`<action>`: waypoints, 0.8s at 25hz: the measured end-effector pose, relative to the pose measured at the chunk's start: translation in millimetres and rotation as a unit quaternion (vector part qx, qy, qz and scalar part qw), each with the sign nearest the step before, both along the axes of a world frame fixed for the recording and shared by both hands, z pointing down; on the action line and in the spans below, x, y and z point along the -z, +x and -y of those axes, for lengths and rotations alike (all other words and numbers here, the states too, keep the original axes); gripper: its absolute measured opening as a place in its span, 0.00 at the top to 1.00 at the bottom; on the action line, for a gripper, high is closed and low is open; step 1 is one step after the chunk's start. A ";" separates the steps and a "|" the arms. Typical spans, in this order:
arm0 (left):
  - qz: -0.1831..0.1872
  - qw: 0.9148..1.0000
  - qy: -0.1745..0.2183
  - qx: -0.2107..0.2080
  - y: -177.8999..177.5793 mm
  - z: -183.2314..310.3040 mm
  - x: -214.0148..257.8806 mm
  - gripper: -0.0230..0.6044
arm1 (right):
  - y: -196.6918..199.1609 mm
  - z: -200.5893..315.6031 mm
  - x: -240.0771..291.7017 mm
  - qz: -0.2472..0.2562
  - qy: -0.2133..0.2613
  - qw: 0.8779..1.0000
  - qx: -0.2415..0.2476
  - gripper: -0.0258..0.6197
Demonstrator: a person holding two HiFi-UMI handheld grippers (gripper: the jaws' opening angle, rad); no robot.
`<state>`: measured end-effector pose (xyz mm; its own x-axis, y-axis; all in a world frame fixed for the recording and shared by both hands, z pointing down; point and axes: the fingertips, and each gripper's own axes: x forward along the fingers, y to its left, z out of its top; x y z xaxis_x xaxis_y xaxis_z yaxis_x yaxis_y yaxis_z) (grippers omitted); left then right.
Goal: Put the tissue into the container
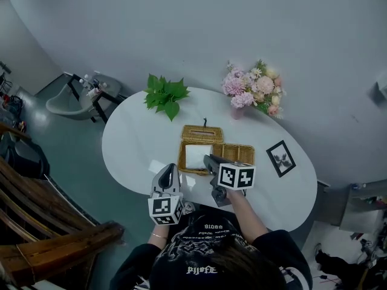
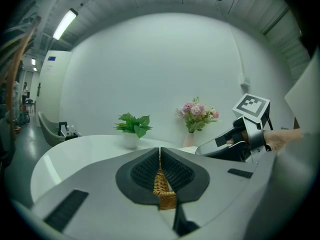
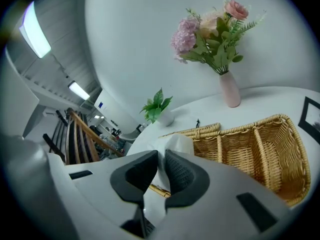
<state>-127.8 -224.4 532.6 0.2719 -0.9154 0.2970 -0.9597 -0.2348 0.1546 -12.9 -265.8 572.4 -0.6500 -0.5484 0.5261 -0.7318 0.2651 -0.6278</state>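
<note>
A wicker basket (image 1: 237, 152) with several compartments stands mid-table. In the head view a white tissue (image 1: 198, 154) lies over its left compartment. My right gripper (image 1: 210, 159) reaches to that compartment's near edge. In the right gripper view the tissue (image 3: 172, 145) rises between the dark pads, and my right gripper (image 3: 161, 158) is shut on it beside the basket (image 3: 260, 154). My left gripper (image 1: 168, 170) hovers left of the basket near the table's front edge. In its own view my left gripper (image 2: 160, 155) is shut with nothing held; only a sliver of basket (image 2: 164, 191) shows through the slit.
On the white oval table (image 1: 133, 138), a potted green plant (image 1: 165, 95) and a vase of pink flowers (image 1: 253, 89) stand at the far side. A framed picture (image 1: 281, 157) lies right of the basket. A wooden chair (image 1: 48, 234) stands at the left.
</note>
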 end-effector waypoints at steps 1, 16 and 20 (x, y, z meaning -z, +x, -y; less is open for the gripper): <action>-0.001 1.000 0.001 -0.003 1.3 0.3 -0.5 0.92 | 0.7 1.8 -3.1 -0.003 -0.005 1.000 -0.004 0.85; -0.004 1.000 -0.007 -0.025 11.2 5.3 -7.7 0.92 | 4.9 13.4 -32.9 -0.050 -0.055 0.997 -0.007 0.85; -0.006 1.000 -0.010 -0.027 9.6 8.1 -9.1 0.92 | 3.3 16.7 -38.0 -0.057 -0.074 0.996 -0.005 0.85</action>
